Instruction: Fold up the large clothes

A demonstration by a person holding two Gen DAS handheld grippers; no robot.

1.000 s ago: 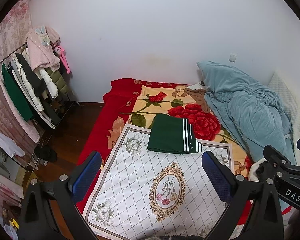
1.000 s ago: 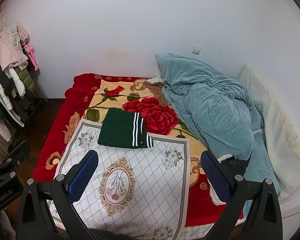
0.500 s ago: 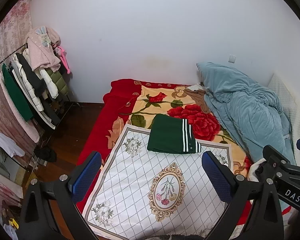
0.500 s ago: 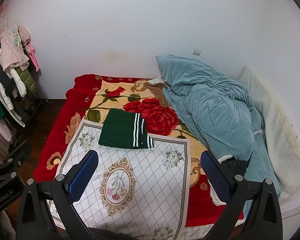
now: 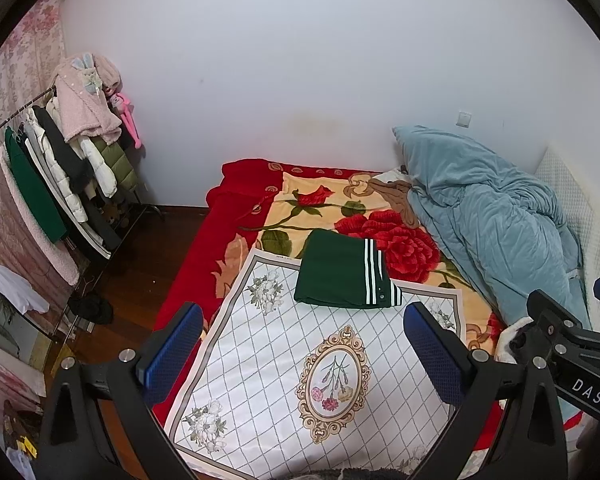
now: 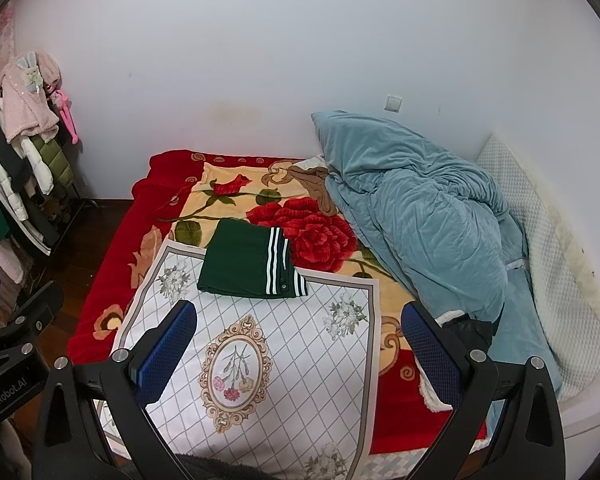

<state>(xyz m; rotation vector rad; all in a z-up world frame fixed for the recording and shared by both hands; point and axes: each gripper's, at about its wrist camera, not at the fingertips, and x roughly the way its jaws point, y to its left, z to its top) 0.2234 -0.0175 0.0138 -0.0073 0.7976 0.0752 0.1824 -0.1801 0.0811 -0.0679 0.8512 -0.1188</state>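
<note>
A dark green garment with white stripes (image 5: 342, 274) lies folded flat on the far edge of a white diamond-patterned cloth (image 5: 284, 364) on the bed; it also shows in the right wrist view (image 6: 246, 264). My left gripper (image 5: 304, 344) is open and empty, held above the near part of the cloth. My right gripper (image 6: 298, 348) is open and empty, also above the white cloth (image 6: 284, 364), well short of the garment. Each gripper shows at the edge of the other's view.
A red rose blanket (image 5: 384, 232) covers the bed. A crumpled blue duvet (image 6: 416, 216) lies along the right side by a white quilted pad (image 6: 540, 248). A clothes rack with hung coats (image 5: 60, 172) stands on the wooden floor at left.
Both views have shifted very slightly; the garment and cloth lie as before. Both grippers stay open.
</note>
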